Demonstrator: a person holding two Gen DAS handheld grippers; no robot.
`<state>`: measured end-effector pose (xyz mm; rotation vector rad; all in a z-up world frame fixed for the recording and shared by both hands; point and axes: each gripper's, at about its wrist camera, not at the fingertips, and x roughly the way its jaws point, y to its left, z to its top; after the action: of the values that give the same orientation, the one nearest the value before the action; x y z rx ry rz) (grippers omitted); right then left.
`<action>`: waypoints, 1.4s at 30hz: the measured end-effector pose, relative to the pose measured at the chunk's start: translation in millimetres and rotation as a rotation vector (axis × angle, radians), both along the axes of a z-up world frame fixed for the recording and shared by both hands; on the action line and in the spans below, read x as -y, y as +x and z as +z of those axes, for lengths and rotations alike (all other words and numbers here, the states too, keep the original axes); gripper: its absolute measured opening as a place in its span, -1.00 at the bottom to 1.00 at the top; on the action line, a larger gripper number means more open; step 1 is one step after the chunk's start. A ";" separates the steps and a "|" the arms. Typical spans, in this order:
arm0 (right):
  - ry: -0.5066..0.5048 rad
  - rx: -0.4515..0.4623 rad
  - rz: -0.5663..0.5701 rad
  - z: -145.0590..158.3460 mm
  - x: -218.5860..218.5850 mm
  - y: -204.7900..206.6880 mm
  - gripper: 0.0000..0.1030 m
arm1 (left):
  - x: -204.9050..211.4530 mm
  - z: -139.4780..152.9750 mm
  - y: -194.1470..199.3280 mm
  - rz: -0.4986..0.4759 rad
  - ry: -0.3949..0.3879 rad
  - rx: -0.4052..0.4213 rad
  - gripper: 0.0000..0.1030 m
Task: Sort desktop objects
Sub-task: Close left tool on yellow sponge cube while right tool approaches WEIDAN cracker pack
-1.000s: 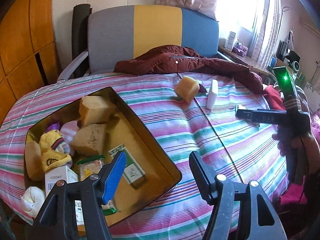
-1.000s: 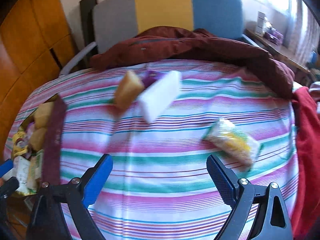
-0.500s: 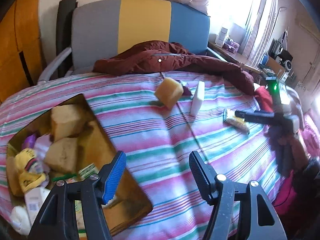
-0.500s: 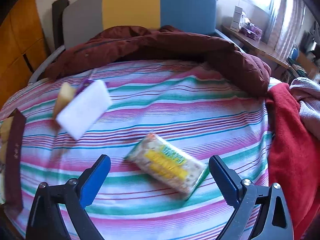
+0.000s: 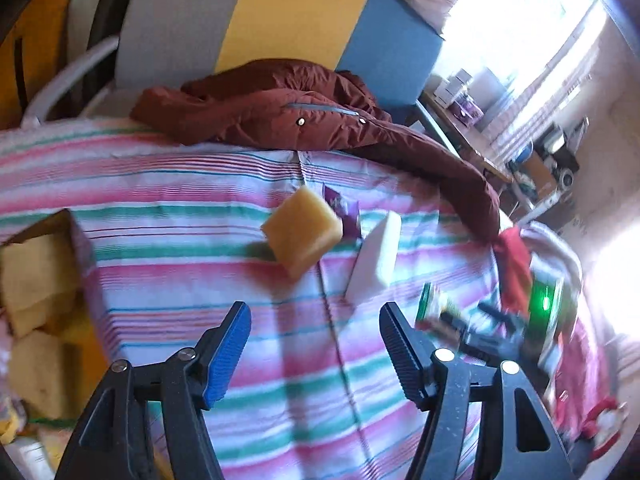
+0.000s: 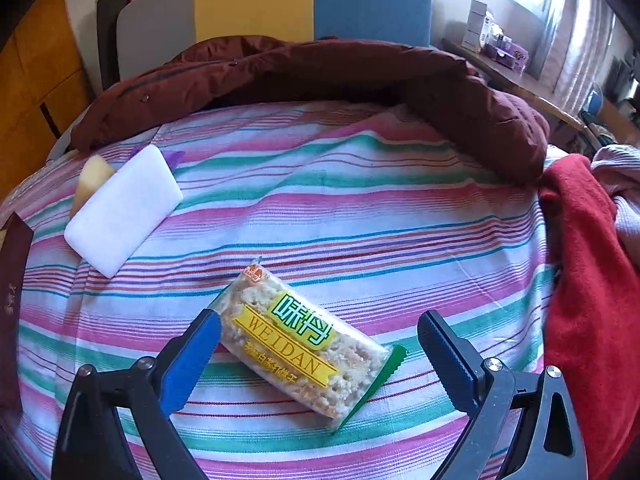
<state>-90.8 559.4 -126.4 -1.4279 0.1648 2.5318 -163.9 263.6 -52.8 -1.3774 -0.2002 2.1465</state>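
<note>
A wrapped snack bar (image 6: 298,342) with a yellow and green label lies on the striped cloth between the fingers of my right gripper (image 6: 320,344); the pads stand wide of it and do not press it. My left gripper (image 5: 316,336) hovers empty over the cloth, its jaws opening. Ahead of it lie a yellow sponge block (image 5: 302,236), a white eraser block (image 5: 378,258) and a purple packet (image 5: 346,210). The white block (image 6: 124,210) and sponge (image 6: 90,182) show at the left of the right wrist view. The right gripper (image 5: 472,324) appears blurred at the right.
A gold box (image 5: 82,248) holding sponge blocks sits at the left edge. A maroon jacket (image 6: 320,76) lies across the far side of the cloth, red and pink clothes (image 6: 592,264) at the right. A grey, yellow and blue chair back (image 5: 260,20) stands behind.
My left gripper has swung right, away from the box towards the sponge and white block, and opened a little. My right gripper has come down around the snack bar.
</note>
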 end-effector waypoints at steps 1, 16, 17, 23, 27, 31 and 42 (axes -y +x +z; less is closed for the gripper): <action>0.007 0.007 0.006 -1.4 0.3 -0.9 0.93 | -2.8 -3.0 -7.5 0.008 0.017 0.020 0.38; 0.028 0.016 0.030 -6.7 -2.1 -4.3 0.97 | -27.1 -64.5 -91.3 0.168 0.173 0.275 0.62; 0.031 0.016 0.031 -6.9 -1.1 -4.8 0.97 | -29.3 -66.9 -93.6 0.170 0.177 0.278 0.62; 0.045 0.008 0.039 -6.6 -2.7 -5.9 0.98 | -39.7 -83.2 -102.5 0.194 0.172 0.320 0.62; 0.050 0.000 0.045 -6.8 -3.3 -6.6 0.98 | -45.6 -92.3 -103.6 0.191 0.148 0.336 0.57; 0.038 -0.017 0.047 -5.4 -5.0 -4.1 0.98 | -53.6 -93.3 -97.2 0.158 0.107 0.307 0.33; 0.041 -0.009 0.125 -10.7 2.4 -9.4 0.99 | -44.7 -72.3 -66.0 0.072 0.050 0.163 0.25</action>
<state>-100.3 557.0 -137.1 -1.4544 0.0252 2.6250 -229.9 308.3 -125.1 -1.5381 -0.3690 2.0729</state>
